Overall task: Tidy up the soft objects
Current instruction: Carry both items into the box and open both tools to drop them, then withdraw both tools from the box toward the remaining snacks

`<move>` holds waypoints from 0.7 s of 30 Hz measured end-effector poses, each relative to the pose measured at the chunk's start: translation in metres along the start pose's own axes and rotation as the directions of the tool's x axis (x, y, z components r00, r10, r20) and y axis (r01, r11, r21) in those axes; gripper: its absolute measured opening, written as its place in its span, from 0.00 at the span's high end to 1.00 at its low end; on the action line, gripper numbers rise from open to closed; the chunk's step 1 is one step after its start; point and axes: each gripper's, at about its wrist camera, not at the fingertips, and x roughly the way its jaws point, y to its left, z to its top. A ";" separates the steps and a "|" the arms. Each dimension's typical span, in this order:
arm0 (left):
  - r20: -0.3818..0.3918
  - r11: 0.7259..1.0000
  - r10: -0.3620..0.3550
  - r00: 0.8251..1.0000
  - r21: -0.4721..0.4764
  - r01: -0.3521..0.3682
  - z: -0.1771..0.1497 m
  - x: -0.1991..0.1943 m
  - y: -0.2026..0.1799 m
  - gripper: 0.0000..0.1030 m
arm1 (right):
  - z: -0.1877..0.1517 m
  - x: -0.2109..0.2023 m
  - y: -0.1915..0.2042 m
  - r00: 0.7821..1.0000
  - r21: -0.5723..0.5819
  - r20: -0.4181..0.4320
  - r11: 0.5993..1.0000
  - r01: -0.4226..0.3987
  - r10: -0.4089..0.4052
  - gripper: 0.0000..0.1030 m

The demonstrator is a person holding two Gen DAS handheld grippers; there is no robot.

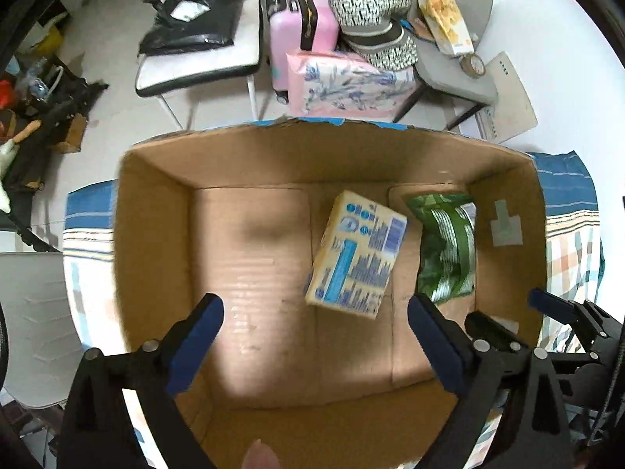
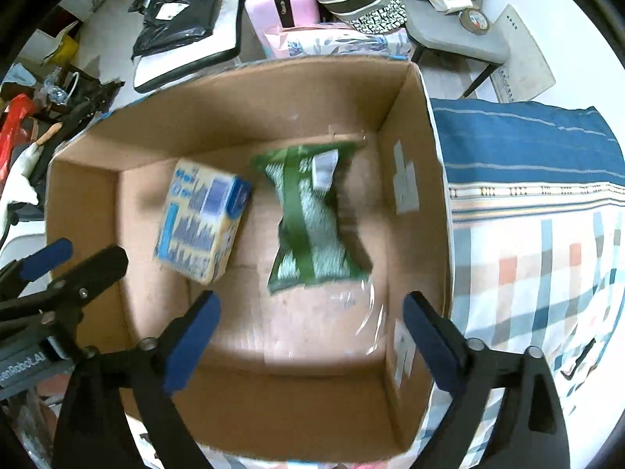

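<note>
Though blurred — yellow pack (image 1: 356, 253), crumpled green pouch (image 2: 312, 219).

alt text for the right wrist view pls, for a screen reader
An open brown cardboard box holds a yellow-and-blue printed soft pack and a green-and-white plastic-wrapped packet, lying apart. The right gripper hovers above, blue-padded fingers spread and empty; the left gripper shows at left.

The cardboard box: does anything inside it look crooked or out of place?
Yes. In the cardboard box, the yellow pack lies slanted to the walls, one end seemingly raised. The green packet beside it looks crumpled and pinched in the middle. Nothing spilled.
</note>
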 end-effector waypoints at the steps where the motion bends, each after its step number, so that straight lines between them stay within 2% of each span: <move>1: 0.012 1.000 0.014 1.000 0.000 -0.014 -0.006 -0.005 0.000 0.06 | -0.008 -0.005 0.003 1.000 -0.005 0.011 1.000 0.005 -0.005 0.06; 11: 0.141 0.998 0.048 0.989 -0.041 -0.042 -0.075 -0.059 0.004 0.05 | -0.078 -0.062 0.020 0.983 -0.064 0.168 0.995 0.081 -0.069 0.03; 21: 0.256 0.995 0.078 0.963 -0.078 -0.059 -0.128 -0.122 -0.006 0.05 | -0.137 -0.125 0.021 0.961 -0.096 0.275 0.994 0.049 -0.020 0.03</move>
